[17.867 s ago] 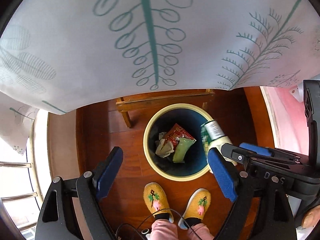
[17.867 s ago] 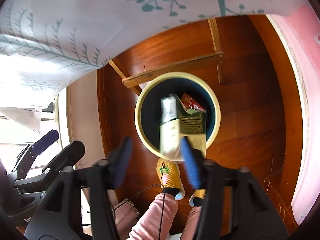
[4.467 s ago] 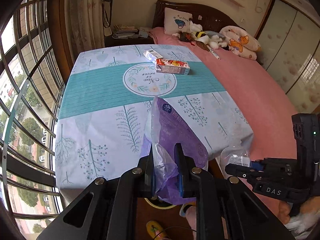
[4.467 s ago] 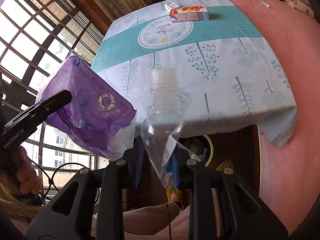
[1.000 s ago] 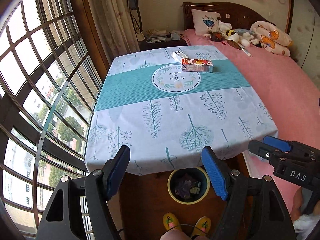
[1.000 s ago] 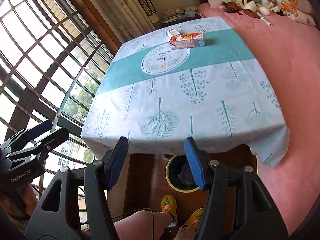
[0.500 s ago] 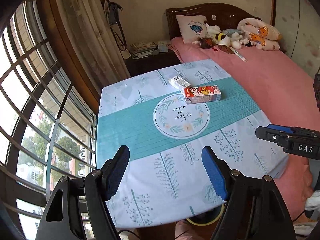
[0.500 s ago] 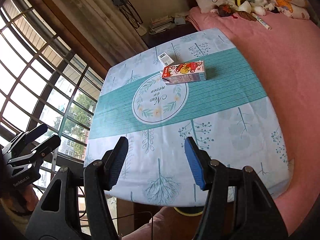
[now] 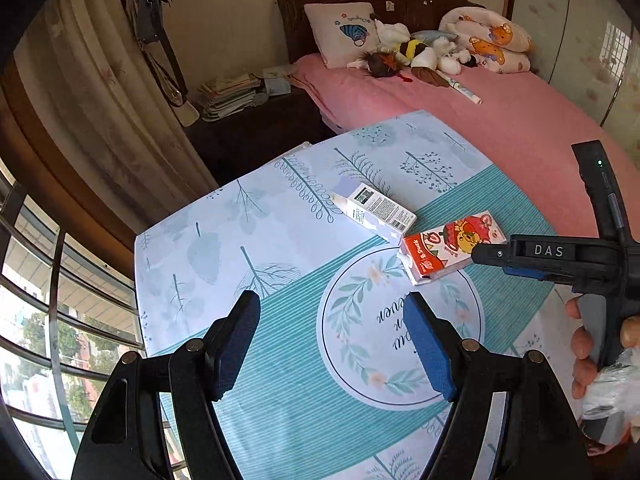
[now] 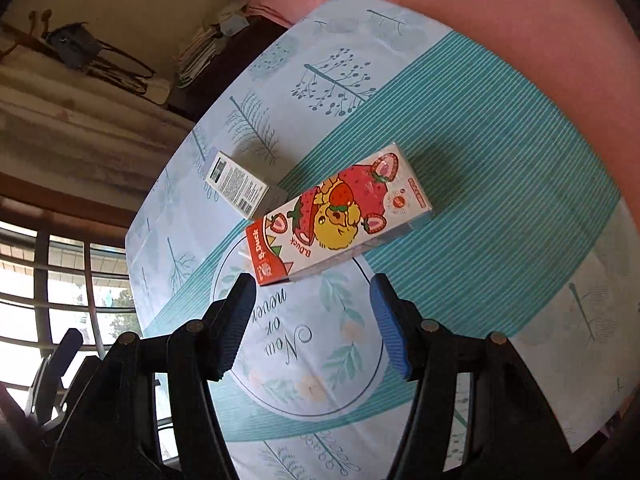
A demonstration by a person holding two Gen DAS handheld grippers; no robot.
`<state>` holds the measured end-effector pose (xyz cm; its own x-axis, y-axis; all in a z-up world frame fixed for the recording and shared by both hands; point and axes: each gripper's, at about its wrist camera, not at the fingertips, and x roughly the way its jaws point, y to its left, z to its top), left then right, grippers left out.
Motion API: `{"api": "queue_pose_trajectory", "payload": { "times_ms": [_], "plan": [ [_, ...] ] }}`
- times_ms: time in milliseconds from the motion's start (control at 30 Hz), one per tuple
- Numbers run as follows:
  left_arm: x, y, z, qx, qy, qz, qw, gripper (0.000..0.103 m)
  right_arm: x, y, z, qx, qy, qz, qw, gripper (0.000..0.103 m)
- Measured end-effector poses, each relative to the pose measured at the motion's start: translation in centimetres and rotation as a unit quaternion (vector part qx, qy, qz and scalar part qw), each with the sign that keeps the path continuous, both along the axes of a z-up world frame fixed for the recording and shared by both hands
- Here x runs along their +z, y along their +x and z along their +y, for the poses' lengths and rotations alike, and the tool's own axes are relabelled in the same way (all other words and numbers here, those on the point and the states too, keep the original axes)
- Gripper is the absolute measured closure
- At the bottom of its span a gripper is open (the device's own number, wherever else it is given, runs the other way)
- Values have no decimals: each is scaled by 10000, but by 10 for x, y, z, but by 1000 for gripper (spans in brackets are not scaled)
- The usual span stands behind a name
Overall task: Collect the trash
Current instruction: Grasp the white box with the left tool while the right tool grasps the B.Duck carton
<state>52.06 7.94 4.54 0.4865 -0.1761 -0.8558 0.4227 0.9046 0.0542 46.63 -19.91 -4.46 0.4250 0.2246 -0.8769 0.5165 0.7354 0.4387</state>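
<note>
Two pieces of trash lie on the desk (image 9: 248,240): a red strawberry drink carton (image 10: 340,216) flat on its side at the rim of the cloth's round wreath print, and a small white box (image 10: 238,184) touching its far end at about 10 o'clock. The right gripper (image 10: 312,320) hovers just short of the carton, jaws spread wide and empty, the carton's red end between them and slightly ahead. The left gripper (image 9: 332,344) hangs over the teal band, jaws likewise released. The step in hand looks like reaching for the carton. Next, the right gripper probably needs to drop lower, straddle the carton across its narrow width, and clench; the white box at 11 o'clock falls to the left.
</note>
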Motion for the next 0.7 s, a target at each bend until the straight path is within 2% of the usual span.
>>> {"api": "queue_pose_trajectory", "payload": {
  "times_ms": [233, 333, 700],
  "plan": [
    [-44, 49, -10, -57, -315, 359, 9988, 27, -38, 51, -14, -687, -79, 461, 9965, 43],
    [-57, 64, -19, -91, -391, 409, 9984, 27, -46, 66, -20, -814, -82, 447, 9956, 39],
    [-81, 99, -49, 130, -706, 646, 9953, 27, -52, 110, -9, -452, -587, 714, 9947, 36]
  ]
}}
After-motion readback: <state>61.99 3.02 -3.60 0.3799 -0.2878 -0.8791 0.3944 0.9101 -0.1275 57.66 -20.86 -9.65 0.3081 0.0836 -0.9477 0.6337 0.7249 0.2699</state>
